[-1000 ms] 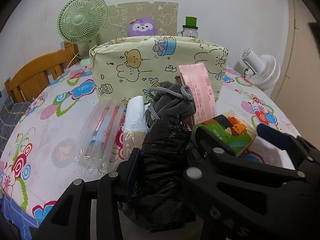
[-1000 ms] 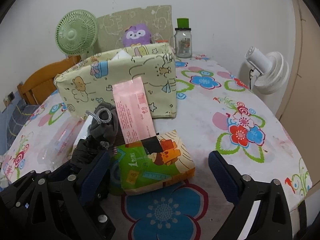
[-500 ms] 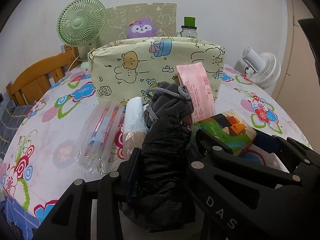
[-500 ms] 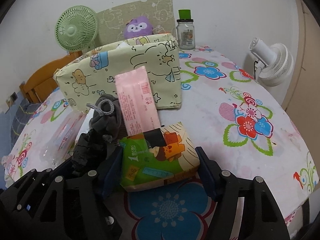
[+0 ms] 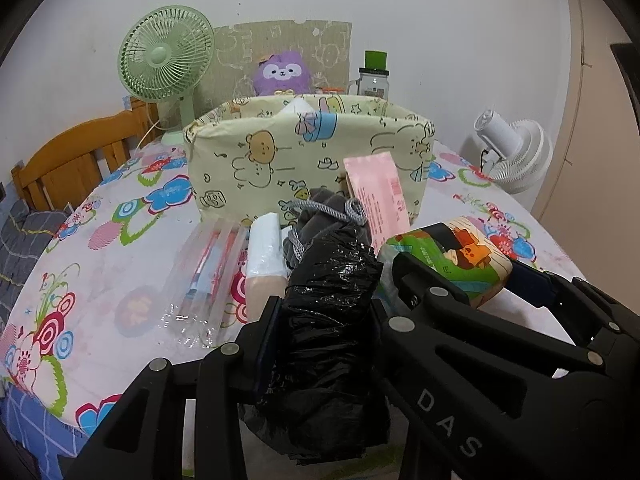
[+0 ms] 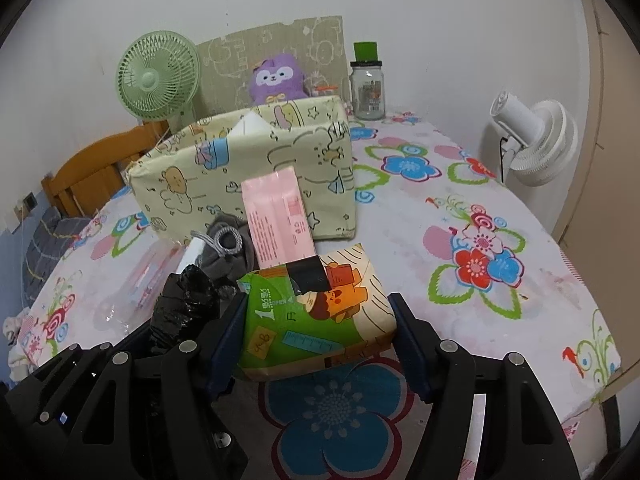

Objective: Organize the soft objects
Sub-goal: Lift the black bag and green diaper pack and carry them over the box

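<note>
Grippers both grip: left gripper [image 5: 324, 332] clamps a black plastic bag [image 5: 328, 320]; right gripper [image 6: 318, 340], just closing, squeezes a tissue pack [image 6: 316, 312] beside it.

A green desk fan [image 6: 157, 79] stands at the far left of the tabletop [image 6: 532, 280], which wears a white cloth printed with bright flowers, and a glass jar with a green lid [image 6: 367, 84] stands near the far edge. Behind them a sheet of cardboard with faint cartoon outlines [image 6: 280, 46] leans on the white wall. A white fan [image 6: 536, 140] sits off the right edge, and a wooden chair back [image 5: 76, 156] shows at the left.
</note>
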A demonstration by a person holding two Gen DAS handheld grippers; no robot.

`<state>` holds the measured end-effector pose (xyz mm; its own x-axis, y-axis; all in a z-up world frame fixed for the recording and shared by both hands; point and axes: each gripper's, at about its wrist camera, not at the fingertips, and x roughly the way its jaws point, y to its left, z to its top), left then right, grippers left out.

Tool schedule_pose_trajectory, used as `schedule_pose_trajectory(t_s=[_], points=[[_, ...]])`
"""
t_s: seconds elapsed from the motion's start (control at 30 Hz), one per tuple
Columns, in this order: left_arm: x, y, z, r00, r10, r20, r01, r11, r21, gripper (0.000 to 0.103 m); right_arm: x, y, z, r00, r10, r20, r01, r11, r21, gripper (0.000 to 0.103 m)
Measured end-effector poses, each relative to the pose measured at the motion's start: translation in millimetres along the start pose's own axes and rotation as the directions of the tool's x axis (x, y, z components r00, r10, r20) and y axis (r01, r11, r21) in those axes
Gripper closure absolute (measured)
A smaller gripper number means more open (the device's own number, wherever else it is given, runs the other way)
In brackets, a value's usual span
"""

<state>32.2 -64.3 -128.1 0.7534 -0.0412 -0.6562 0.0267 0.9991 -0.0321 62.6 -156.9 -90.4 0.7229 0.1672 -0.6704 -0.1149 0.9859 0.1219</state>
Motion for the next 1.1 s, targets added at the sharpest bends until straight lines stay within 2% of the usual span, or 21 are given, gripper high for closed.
schedule_pose_trajectory(t_s=[0.33,1.1], points=[[-26.2,1.8,15.7,0.998,-0.002,0.058,0.002,1.0,-0.004,0.06,-29.0,6.3,18.2,0.997,0.0,0.076,0.001,1.0,-0.01,0.032],[-82.3,6.7,61.1,0.988,0.009,0.157,-0.007,1.0,-0.009,0.06,-86.3,21.5,63.8,0.989,0.014,0.15,-0.011,1.0,-0.018,0.032]])
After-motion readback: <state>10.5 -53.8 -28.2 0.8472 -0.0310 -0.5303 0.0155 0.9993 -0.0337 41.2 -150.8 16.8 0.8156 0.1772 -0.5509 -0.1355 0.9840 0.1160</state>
